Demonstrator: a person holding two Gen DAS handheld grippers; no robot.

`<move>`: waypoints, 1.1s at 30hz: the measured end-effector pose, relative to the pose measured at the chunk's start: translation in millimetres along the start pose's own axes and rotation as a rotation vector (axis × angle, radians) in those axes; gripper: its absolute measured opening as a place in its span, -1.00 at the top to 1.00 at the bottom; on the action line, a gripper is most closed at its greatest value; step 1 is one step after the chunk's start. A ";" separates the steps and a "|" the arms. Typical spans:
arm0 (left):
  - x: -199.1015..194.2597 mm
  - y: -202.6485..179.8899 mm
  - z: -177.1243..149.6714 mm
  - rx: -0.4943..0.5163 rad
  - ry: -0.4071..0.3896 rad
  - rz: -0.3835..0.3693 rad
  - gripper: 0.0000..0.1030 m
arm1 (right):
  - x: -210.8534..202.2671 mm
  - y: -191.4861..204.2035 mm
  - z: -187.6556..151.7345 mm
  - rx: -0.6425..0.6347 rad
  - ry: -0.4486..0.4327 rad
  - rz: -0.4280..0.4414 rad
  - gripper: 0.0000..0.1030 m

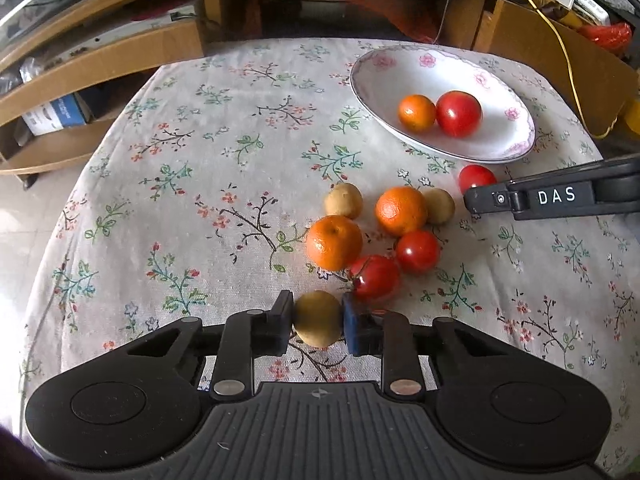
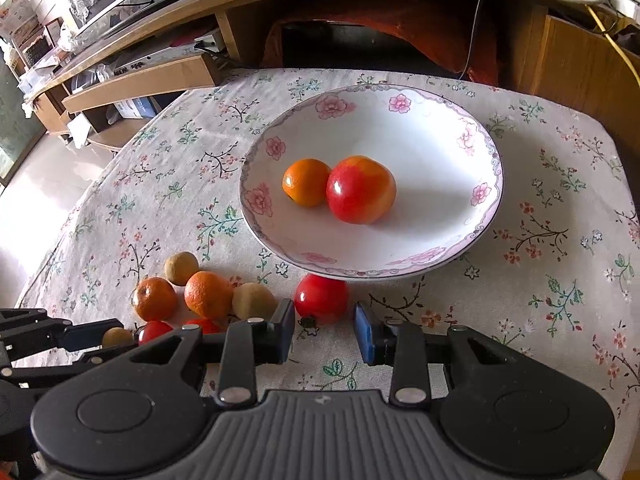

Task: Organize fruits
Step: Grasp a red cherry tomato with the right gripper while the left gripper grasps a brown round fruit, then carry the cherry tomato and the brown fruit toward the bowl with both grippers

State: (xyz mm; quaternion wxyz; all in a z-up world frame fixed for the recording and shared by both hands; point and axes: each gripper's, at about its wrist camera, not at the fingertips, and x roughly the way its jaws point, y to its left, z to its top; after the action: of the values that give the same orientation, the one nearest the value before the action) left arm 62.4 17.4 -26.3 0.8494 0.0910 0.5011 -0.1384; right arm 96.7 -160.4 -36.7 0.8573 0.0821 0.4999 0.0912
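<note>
My left gripper (image 1: 316, 314) is shut on a small tan round fruit (image 1: 318, 318), low over the floral tablecloth. Just beyond it lies a cluster: two oranges (image 1: 334, 242) (image 1: 401, 210), two tan fruits (image 1: 343, 200) (image 1: 439, 205) and two red fruits (image 1: 374, 280) (image 1: 417, 251). A white flowered plate (image 2: 400, 140) holds one orange (image 2: 306, 182) and one large red fruit (image 2: 360, 190). My right gripper (image 2: 325, 320) is open, with a red fruit (image 2: 321, 298) at its fingertips, just in front of the plate's near rim. The left gripper (image 2: 80, 340) shows at the left edge of the right wrist view.
The table (image 1: 224, 128) has a rounded edge, with floor (image 1: 24, 216) to the left. Wooden shelving (image 1: 100, 52) with boxes and electronics stands behind it. A yellow cable (image 1: 564, 52) hangs at the back right. Bare cloth lies left of the fruit cluster and right of the plate.
</note>
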 end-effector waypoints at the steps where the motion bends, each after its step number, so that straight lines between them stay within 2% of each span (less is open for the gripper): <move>1: -0.4 -1.2 -0.7 0.005 0.002 -0.002 0.36 | -0.4 0.2 -0.1 -0.002 0.000 0.000 0.34; 8: -6.5 -9.2 -10.3 0.025 0.011 -0.020 0.36 | -5.8 3.4 -3.6 -0.039 -0.011 -0.003 0.34; 16: -6.6 -10.1 -14.3 0.031 0.010 -0.008 0.28 | -0.3 -3.2 -3.2 -0.006 0.007 0.003 0.34; 22: -7.2 -13.4 -19.0 0.054 0.002 -0.018 -0.02 | 2.6 -2.9 -0.4 -0.003 0.004 0.012 0.33; 29: -7.2 -13.8 -19.4 0.058 -0.004 -0.011 0.03 | 3.3 -0.9 0.3 -0.003 -0.011 0.005 0.33; 33: -7.7 -14.6 -18.9 0.059 -0.007 -0.011 0.26 | 2.9 3.3 -1.4 -0.046 -0.024 -0.016 0.41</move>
State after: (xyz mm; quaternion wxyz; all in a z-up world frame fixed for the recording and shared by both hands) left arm 38.5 10.3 -28.9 0.8474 0.1127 0.4942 -0.1578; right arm 96.6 -156.4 -39.0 0.8655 0.0597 0.4882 0.0948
